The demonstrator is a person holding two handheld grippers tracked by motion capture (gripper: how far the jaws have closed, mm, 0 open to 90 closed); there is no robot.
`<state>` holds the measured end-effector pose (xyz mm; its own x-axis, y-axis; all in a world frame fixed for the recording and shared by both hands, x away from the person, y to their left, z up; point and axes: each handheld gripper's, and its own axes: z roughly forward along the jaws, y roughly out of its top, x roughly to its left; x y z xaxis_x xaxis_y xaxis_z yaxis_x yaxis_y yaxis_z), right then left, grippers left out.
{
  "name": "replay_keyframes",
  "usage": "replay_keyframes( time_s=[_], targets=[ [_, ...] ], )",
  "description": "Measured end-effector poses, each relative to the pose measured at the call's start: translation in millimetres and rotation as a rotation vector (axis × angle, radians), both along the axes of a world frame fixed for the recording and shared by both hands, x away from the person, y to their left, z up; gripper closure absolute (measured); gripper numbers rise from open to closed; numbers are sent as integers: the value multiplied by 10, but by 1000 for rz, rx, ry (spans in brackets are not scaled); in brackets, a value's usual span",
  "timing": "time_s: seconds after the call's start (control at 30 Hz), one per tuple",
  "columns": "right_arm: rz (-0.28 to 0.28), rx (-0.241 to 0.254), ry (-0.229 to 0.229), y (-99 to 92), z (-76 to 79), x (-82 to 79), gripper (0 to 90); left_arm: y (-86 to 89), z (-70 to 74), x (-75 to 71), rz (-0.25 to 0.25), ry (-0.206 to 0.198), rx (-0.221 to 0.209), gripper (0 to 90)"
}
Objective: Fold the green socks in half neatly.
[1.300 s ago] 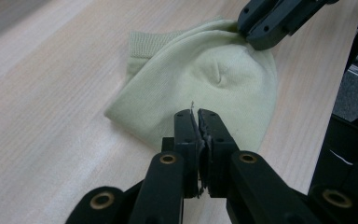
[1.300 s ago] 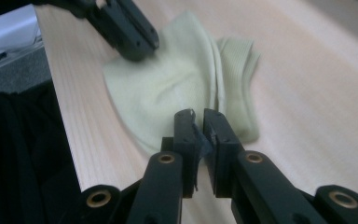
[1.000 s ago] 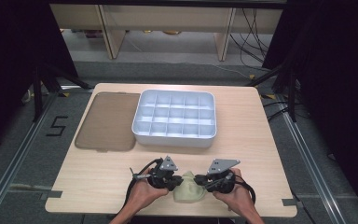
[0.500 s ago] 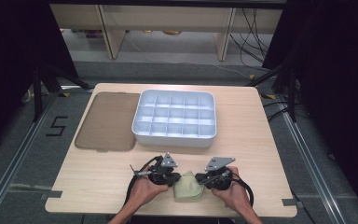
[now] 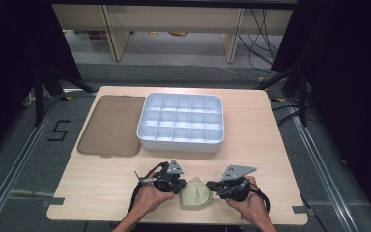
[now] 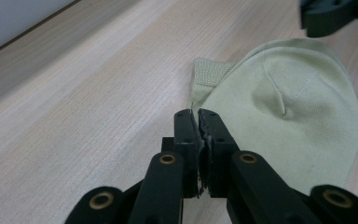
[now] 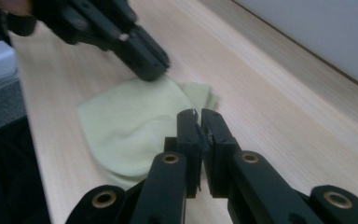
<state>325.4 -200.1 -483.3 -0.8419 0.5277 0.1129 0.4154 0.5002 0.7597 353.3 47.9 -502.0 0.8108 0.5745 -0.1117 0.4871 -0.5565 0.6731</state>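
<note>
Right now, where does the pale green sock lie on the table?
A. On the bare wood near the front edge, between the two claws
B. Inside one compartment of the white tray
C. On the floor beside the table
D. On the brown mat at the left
A. In the high view the pale green sock lies on the bare wood of the table, between the left claw and the right claw, well in front of the white tray.
</note>
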Motion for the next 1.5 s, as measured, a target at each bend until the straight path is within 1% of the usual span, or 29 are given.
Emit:
replay_keyframes(
  time_s=[0.07,0.1,0.2,0.3,0.37,0.4,0.47,0.57,0.63,0.67,0.7,0.73,0.8,0.83,0.9,0.97,1.0,1.03,1.1,1.13,1.17,1.2,1.23,1.27,1.3,1.33,1.4,1.43,1.5],
  targets=[
    [21,-1,-2,45,3,-47,864,-4,-2,-4,5,3,-1,854],
    [41,-7,5,66,3,-59,864,-1,1,3,-8,-7,4,854],
    [80,-49,23,97,-58,-84,864,-1,4,-1,-12,-14,11,854],
    [66,-108,54,34,-172,-69,866,-3,-1,-4,-3,-15,12,852],
    [48,-103,76,-8,-219,-46,866,0,-6,-3,-4,-21,4,847],
    [55,-97,79,-14,-222,-33,866,8,-1,-5,-10,-22,-1,837],
    [44,-107,67,-10,-198,-42,865,24,26,-33,15,-36,-14,823],
    [43,-97,72,-15,-173,-50,862,69,109,-155,0,-53,-36,823],
    [38,-96,69,-23,-175,-47,860,75,127,-298,-12,-42,-70,822],
    [38,-95,71,-26,-179,-44,859,77,125,-355,-25,-43,-70,822],
    [42,-96,66,-29,-180,-39,859,64,121,-420,-32,-33,-88,822],
    [47,-96,67,-27,-183,-35,859,48,111,-473,-45,-32,-85,822],
    [40,-101,78,-23,-182,-42,854,7,70,-540,-71,-54,-13,819],
    [42,-101,81,-20,-181,-46,854,-1,39,-532,-96,-58,10,817],
    [52,-101,70,-16,-184,-38,854,-16,-16,-532,-81,-48,9,818],
    [51,-104,69,-12,-188,-35,851,-5,-1,-527,-78,-53,14,816],
    [53,-103,68,-15,-187,-33,849,-1,13,-539,-63,-47,-3,804],
    [53,-99,72,-19,-181,-34,847,15,37,-541,-67,-57,-13,791],
    [34,-90,77,-33,-159,-38,844,47,73,-568,-39,-46,-40,762],
    [30,-83,69,-42,-146,-35,843,47,73,-568,-39,-46,-40,738],
    [27,-74,62,-54,-128,-36,843,101,84,-566,-3,-38,-61,711],
    [27,-74,62,-54,-128,-36,843,101,84,-566,-3,-38,-61,690],
    [26,-58,56,-63,-96,-41,842,174,88,-534,27,-29,-78,662],
    [24,-51,52,-69,-82,-42,841,195,79,-532,53,1,-115,644],
    [24,-51,52,-69,-82,-42,841,195,79,-532,53,1,-115,619],
    [19,-47,36,-79,-66,-40,839,253,76,-504,64,24,-127,605],
    [19,-43,34,-82,-61,-43,837,262,64,-500,80,33,-131,573],
    [20,-43,31,-84,-61,-43,835,262,53,-506,93,69,-144,556],
    [30,-41,27,-87,-64,-38,833,244,45,-503,94,95,-151,530]
  ],
)
